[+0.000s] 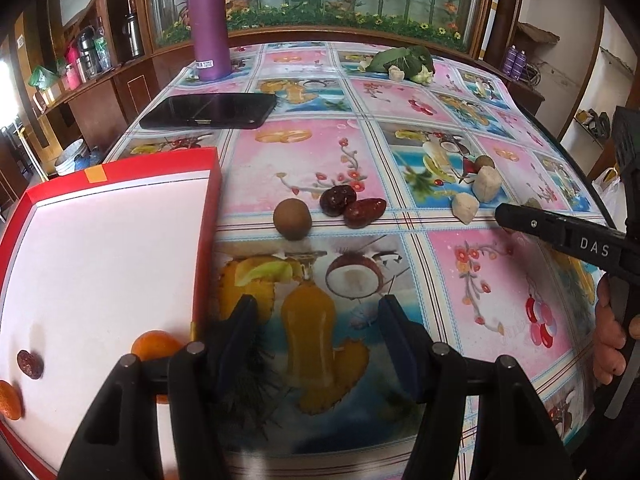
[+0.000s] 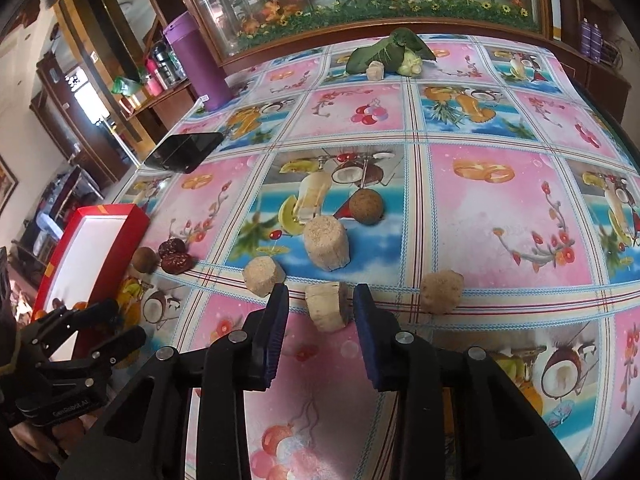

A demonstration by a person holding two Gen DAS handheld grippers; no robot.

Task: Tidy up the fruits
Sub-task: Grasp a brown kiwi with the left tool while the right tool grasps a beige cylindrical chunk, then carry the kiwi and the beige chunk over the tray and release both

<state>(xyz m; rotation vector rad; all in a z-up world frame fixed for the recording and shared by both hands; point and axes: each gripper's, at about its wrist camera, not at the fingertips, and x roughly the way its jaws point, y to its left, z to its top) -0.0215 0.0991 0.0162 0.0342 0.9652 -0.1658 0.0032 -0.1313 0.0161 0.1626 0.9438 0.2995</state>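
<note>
A red box with a white inside (image 1: 100, 248) sits at the left; it holds a small orange (image 1: 154, 346), a red date (image 1: 30, 364) and part of another orange (image 1: 9, 400). On the cloth lie a brown longan (image 1: 292, 219) and two red dates (image 1: 352, 206). My left gripper (image 1: 318, 332) is open and empty beside the box's right wall. My right gripper (image 2: 321, 304) is open, its jaws on either side of a beige chunk (image 2: 326, 306). Other beige chunks (image 2: 326, 242) (image 2: 264, 276) (image 2: 440, 292) and a second longan (image 2: 366, 208) lie just beyond.
A purple bottle (image 1: 210, 24) and a black phone (image 1: 208, 110) stand at the far left. A leafy green vegetable with a beige chunk (image 2: 386, 58) lies at the far edge. The table (image 2: 500, 208) has a fruit-print cloth.
</note>
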